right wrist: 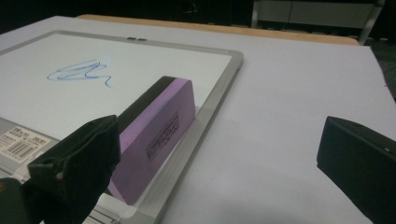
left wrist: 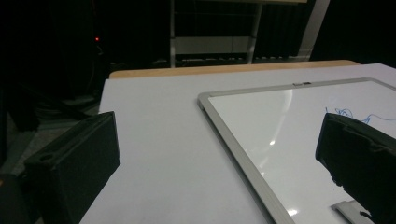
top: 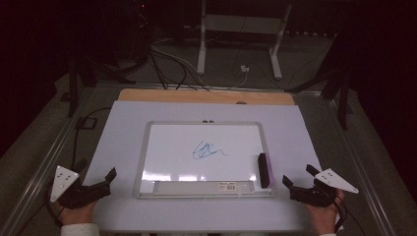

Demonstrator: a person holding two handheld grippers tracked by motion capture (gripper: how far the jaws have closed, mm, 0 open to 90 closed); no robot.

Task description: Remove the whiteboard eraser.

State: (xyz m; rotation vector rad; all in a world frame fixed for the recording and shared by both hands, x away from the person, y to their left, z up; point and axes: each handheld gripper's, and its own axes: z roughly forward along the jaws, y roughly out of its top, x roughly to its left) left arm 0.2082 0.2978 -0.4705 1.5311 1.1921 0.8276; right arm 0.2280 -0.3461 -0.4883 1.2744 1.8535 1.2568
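Tools both spread and empty, I rest at the near edge of the tabletop (top: 123, 216), ahead of wiping a whiteboard.

Right tool (top: 297, 182), jaws wide apart, sits just right of the whiteboard (top: 147, 147); left tool (top: 101, 181), also spread, lies off its left side. A purple foam eraser (right wrist: 156, 128), a block with a dark felt top and rounded corners, lies on the board along its right rim, nearest my right tool. A blue scribble (top: 206, 150) marks the glossy white surface, framed in smooth grey metal. Judging from this, nothing is gripped yet; next I likely need to reach left and close my jaws across the eraser's long sides.
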